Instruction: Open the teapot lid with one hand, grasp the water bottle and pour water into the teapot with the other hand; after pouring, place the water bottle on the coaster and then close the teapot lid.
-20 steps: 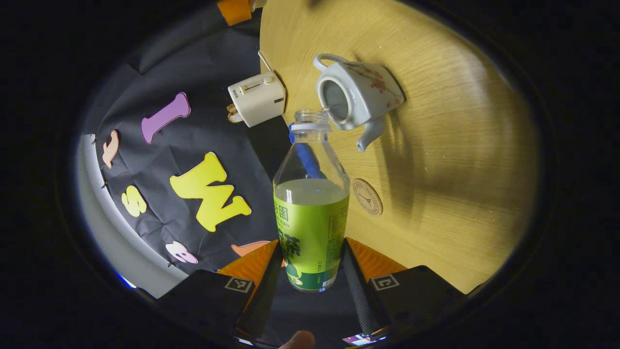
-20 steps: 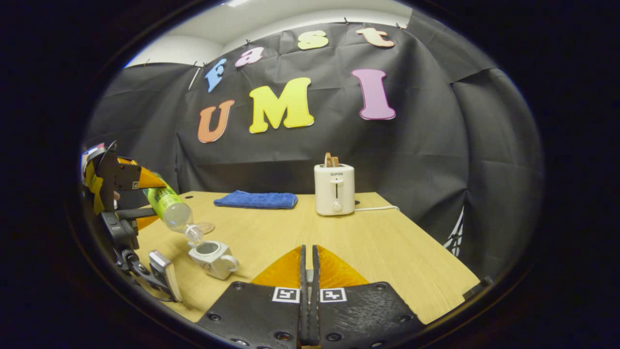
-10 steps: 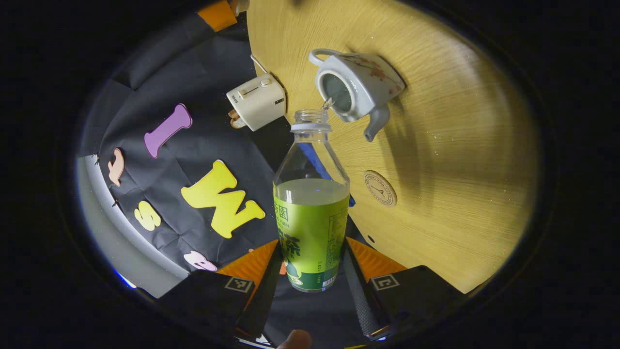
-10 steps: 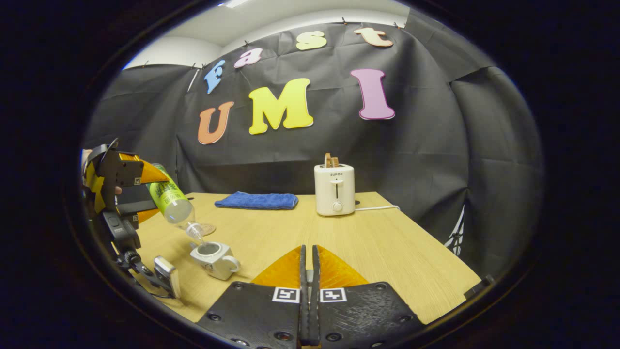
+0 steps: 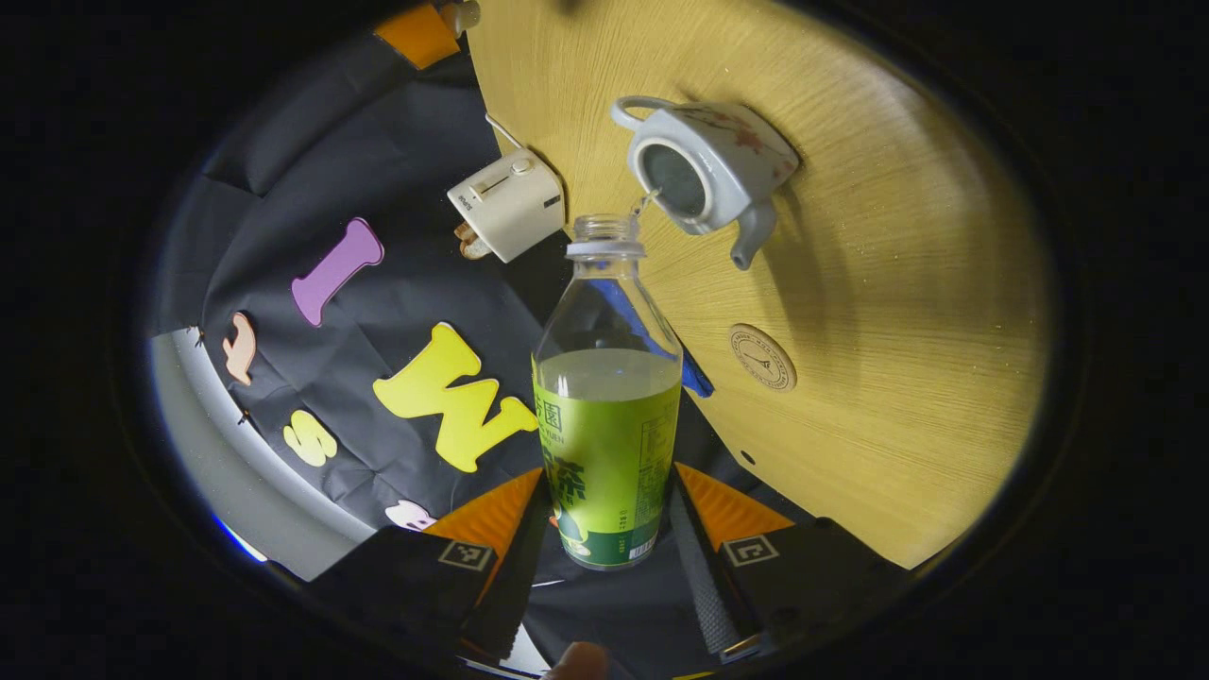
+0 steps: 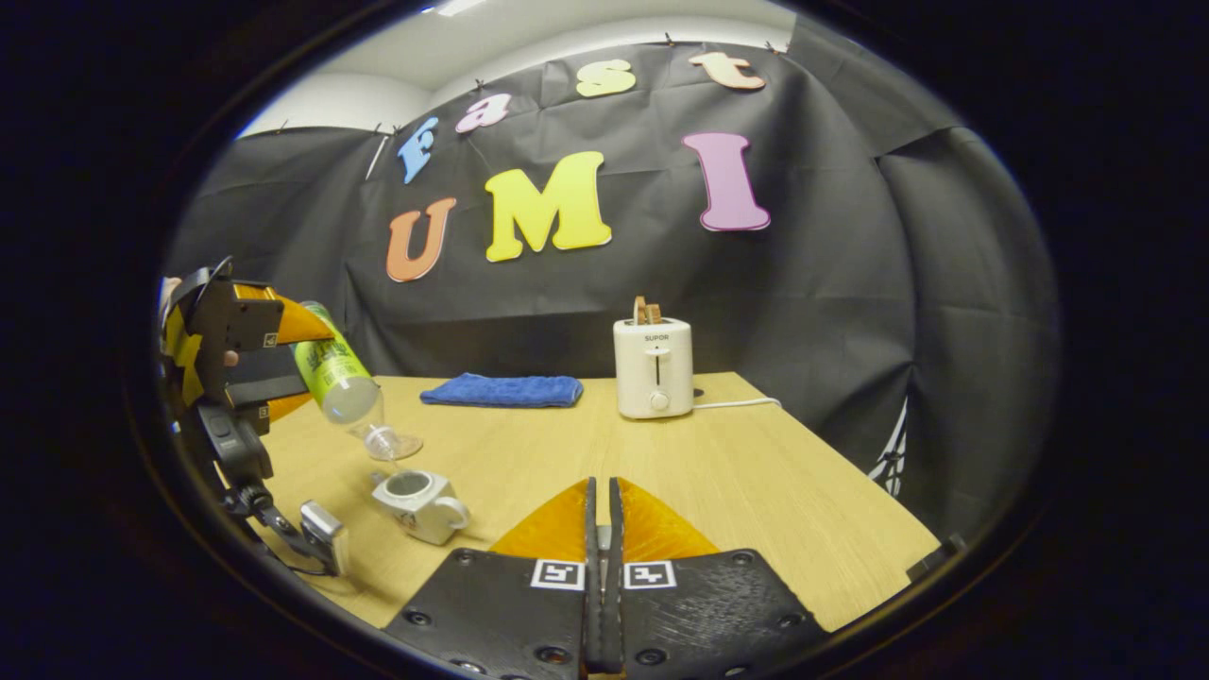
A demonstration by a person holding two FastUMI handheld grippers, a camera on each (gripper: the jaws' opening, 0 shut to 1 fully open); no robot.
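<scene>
Beside the white toaster point(image 6: 653, 367) on the wooden table point(image 6: 756, 491), a blue cloth point(image 6: 502, 390) lies; left gripper point(image 5: 604, 529) fingers clamp the water bottle point(image 5: 606, 416) tilted above the lidless teapot point(image 5: 708, 165); right gripper point(image 6: 602, 567) fingers pressed together, empty.

A white toaster point(image 6: 653, 367) with bread in its slot stands at the wooden table's point(image 6: 756, 491) far edge, near a folded blue cloth point(image 6: 502, 389).

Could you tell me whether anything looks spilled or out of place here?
No spill shows on the table. The left tool holds the water bottle tilted above the open teapot, a thin stream falling from its mouth. The coaster lies bare, and the toaster and blue cloth sit tidy.
</scene>
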